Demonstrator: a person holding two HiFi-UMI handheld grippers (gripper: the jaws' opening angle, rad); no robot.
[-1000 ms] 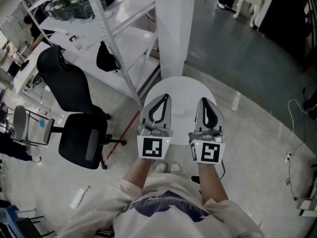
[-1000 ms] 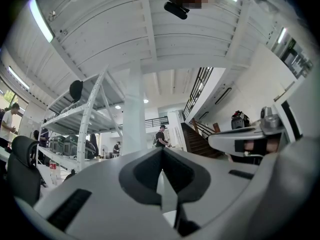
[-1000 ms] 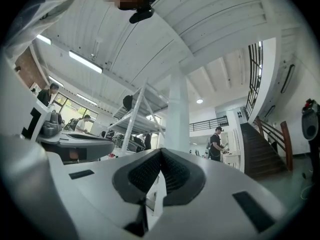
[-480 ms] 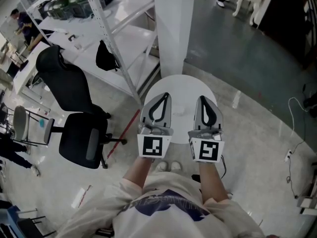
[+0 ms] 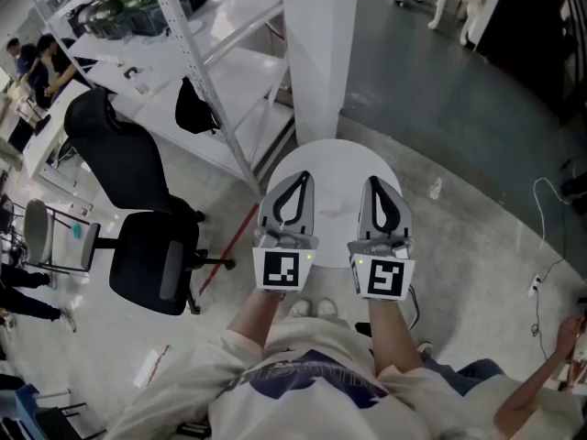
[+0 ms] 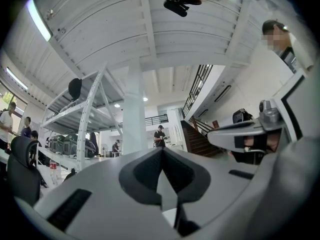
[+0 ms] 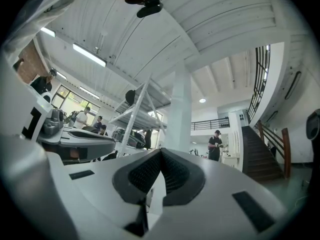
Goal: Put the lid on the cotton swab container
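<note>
In the head view both grippers are held side by side, pointing away from me over a small round white table (image 5: pixel 339 159). My left gripper (image 5: pixel 301 178) has its jaws shut with nothing between them, as the left gripper view (image 6: pixel 161 150) also shows. My right gripper (image 5: pixel 375 184) is shut and empty too, its tips meeting in the right gripper view (image 7: pixel 161 152). A faint pale object (image 5: pixel 333 211) lies on the table between the two grippers. It is too small to name. I can make out no cotton swab container or lid.
A white pillar (image 5: pixel 319 53) rises just behind the table. Metal shelving (image 5: pixel 197 53) stands at the left with a black office chair (image 5: pixel 138 209) in front of it. A person's hand (image 5: pixel 561 335) reaches in at the lower right. Cables (image 5: pixel 546 246) lie on the floor at right.
Both grippers have stayed where they were. A person's hand and leg have come into the lower right of the head view, and the people at the far left have shifted.
</note>
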